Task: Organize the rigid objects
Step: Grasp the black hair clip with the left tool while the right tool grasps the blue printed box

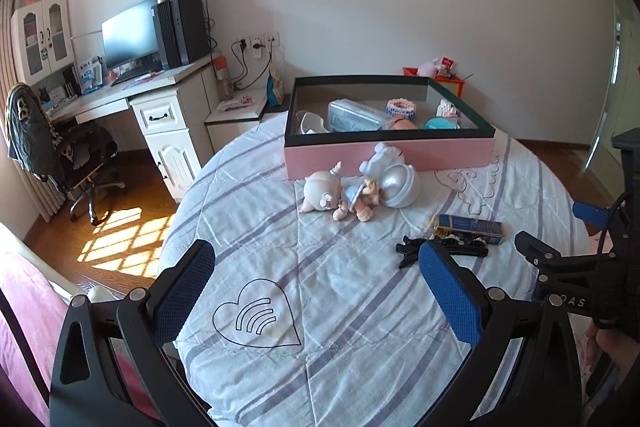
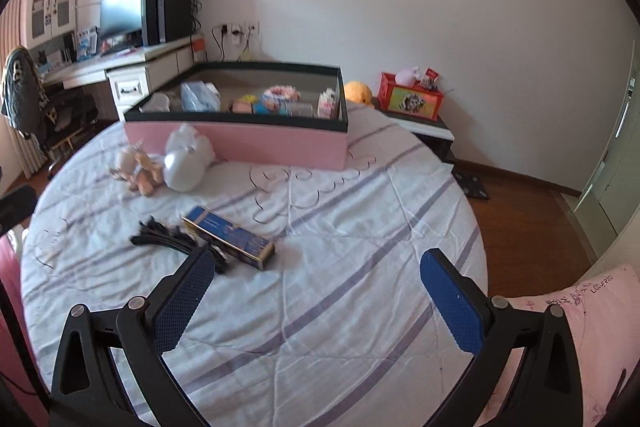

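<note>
Your left gripper [image 1: 316,287] hangs over the bed [image 1: 340,307] with its jaws spread wide and nothing between them. Your right gripper [image 2: 314,297] is likewise spread and empty, held above bare sheet to the right of the loose items. Neither touches anything.

The pink box [image 2: 280,143] with the dark rim sits at the far side of the bed and serves as the collection point. It already holds several pieces, among them a clear plastic case [image 1: 352,115] and a small knitted-looking ring [image 1: 400,105]. Its position against the far edge leaves the near sheet free for reaching.

Four things remain outside it. A doll [image 1: 336,193] lies on its side just in front of the box wall, touching a silver round toy [image 1: 398,185] that leans against that wall. Nearer you, a blue carton [image 2: 230,237] lies flat, with a black hair clip [image 2: 168,235] beside and partly under it.

In my judgement the sorting is partly done, and these four pieces are outstanding. The carton and clip lie closest to your right gripper, so they are the likely next pick. The clip is thin and overlapped by the carton, so lifting the carton first would avoid dragging both.
</note>
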The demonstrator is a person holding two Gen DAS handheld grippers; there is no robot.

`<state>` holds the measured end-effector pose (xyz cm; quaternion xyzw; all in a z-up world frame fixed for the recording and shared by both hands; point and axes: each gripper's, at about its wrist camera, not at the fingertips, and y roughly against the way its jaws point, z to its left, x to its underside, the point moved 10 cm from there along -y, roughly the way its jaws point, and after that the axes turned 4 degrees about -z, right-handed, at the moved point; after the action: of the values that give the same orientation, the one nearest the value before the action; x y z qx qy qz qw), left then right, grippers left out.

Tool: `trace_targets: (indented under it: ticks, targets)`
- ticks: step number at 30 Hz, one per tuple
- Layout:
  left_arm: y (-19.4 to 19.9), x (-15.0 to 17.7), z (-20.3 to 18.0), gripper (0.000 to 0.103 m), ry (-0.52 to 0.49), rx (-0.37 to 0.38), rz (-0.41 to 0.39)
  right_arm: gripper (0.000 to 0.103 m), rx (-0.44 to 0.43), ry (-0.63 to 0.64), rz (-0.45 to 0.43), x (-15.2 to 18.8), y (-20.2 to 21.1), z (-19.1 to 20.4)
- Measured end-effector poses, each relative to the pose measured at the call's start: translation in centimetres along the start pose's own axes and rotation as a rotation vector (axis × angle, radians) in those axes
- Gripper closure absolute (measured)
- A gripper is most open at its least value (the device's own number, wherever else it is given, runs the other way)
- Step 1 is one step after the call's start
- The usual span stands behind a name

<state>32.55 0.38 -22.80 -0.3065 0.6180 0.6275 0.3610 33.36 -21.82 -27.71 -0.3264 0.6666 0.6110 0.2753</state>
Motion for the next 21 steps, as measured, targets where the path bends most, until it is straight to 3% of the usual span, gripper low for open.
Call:
trace_targets:
  ticks: [7,12,15,17,18,21]
  targets:
    - [-2.3,1.1,-0.5,0.0,-0.024,0.006,0.052,0.0,-0.004,0.093,0.11,1.0,-4.3,1.7]
    - [-2.9,1.5,-0.6,0.0,-0.031,0.01,0.067,0.002,-0.203,0.175,0.104,0.2,-4.3,6.3]
    - [-3.2,1.8,-0.6,0.0,-0.029,0.014,0.082,0.025,-0.263,0.161,0.13,0.2,-5.0,6.6]
    - [-3.4,2.0,-0.9,0.0,-0.025,0.025,0.092,0.048,-0.29,0.156,0.131,0.0,-5.0,6.5]
    - [-3.6,2.1,-1.1,0.0,-0.022,0.033,0.099,0.051,-0.306,0.163,0.132,0.1,-5.0,6.6]
    - [-3.8,2.3,-2.3,0.0,-0.018,0.064,0.118,0.074,-0.337,0.176,0.12,0.3,-4.2,6.7]
